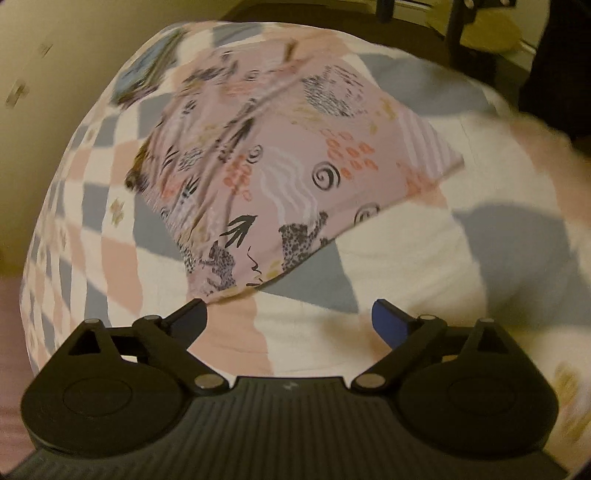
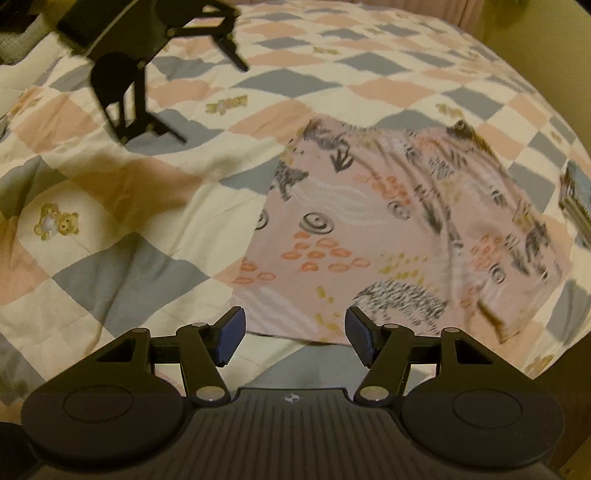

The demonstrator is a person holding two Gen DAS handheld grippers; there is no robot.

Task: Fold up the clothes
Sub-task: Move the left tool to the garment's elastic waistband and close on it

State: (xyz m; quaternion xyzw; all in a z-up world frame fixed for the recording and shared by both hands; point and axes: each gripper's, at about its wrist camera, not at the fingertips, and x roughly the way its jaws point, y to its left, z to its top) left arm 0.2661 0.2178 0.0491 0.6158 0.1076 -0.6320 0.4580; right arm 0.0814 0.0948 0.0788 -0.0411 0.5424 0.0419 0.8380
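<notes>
Pink patterned garment point(image 1: 266, 162) lies folded flat on the bed, on a checkered quilt point(image 1: 406, 258) of blue, peach and cream squares. Both my grippers are off it.

Left gripper point(image 1: 288, 317): fingers spread wide, holding nothing, poised over the quilt just short of the garment's near corner.

Right gripper point(image 2: 295, 332): fingers apart, nothing held, at the garment's point(image 2: 388, 229) near edge on the other side.

Right view also catches my left gripper point(image 2: 207, 70) up over the quilt point(image 2: 110, 240), well clear of the cloth, blurred.

Teddy-bear print point(image 2: 55, 221) on a cream square. Beige wall point(image 1: 55, 55) beside the bed. Dark frame point(image 1: 465, 33) beyond the far edge; cannot tell what it is.
</notes>
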